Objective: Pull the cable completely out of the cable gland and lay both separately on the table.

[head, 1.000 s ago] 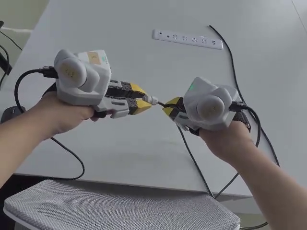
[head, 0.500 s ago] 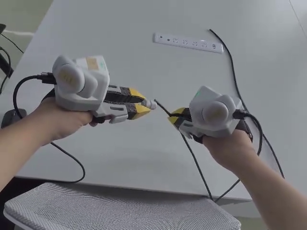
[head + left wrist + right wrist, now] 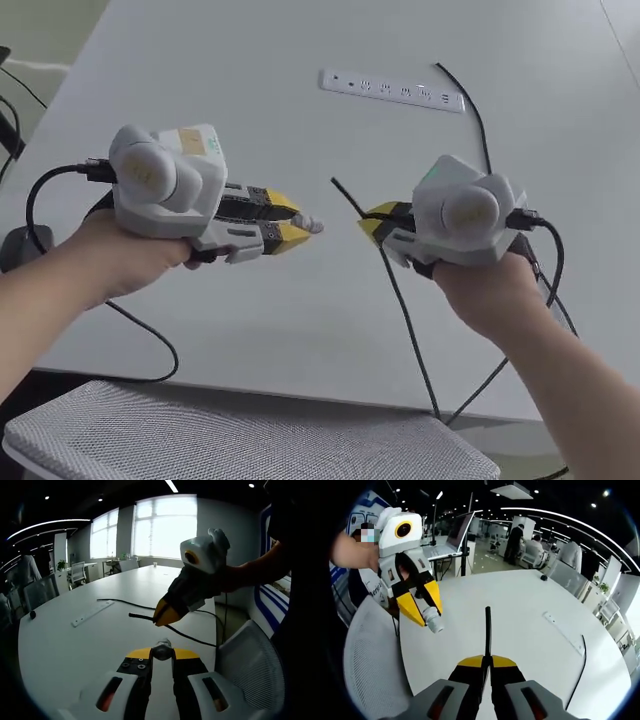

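A small grey cable gland [image 3: 308, 223] sticks out from the yellow tips of my left gripper [image 3: 288, 222], which is shut on it; it shows again as the gland [image 3: 162, 648] in the left gripper view and the gland [image 3: 433, 619] in the right gripper view. A thin black cable [image 3: 350, 202] is free of the gland, its bare end pointing up-left. My right gripper [image 3: 376, 226] is shut on the cable [image 3: 488, 630], whose tail runs down off the table's near edge. The two grippers are held apart above the white table [image 3: 270, 120].
A white power strip [image 3: 392, 88] lies at the back of the table, with a black cord [image 3: 482, 125] curving past its right end. Black leads hang from both grippers. A grey mesh chair back [image 3: 230, 435] sits just below the table's near edge.
The cable has come out of the gland. My right gripper moved right with the cable, widening the gap, while the left gripper stayed nearly in place with the gland.
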Demonstrator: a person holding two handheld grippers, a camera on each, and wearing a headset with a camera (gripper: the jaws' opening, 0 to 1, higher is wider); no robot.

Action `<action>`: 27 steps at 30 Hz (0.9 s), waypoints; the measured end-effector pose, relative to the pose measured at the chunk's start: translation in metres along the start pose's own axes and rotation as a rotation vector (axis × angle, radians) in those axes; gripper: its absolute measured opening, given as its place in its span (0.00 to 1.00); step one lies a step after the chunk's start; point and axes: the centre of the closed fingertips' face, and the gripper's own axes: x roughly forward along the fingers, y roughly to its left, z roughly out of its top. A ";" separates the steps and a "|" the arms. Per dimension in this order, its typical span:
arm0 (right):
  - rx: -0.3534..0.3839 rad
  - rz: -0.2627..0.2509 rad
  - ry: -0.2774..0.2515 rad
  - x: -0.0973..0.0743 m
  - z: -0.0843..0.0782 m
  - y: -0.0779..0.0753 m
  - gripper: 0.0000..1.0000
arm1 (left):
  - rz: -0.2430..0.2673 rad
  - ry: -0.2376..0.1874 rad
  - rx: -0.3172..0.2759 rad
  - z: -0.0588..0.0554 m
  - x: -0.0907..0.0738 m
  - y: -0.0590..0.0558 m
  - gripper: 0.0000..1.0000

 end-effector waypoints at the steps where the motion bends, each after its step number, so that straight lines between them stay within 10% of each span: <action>1: 0.002 -0.002 0.000 0.001 0.003 -0.003 0.00 | 0.001 -0.002 0.001 -0.001 0.000 0.000 0.15; 27: 0.068 -0.042 -0.018 0.071 0.068 -0.071 0.00 | 0.009 -0.010 -0.028 -0.038 0.006 0.019 0.15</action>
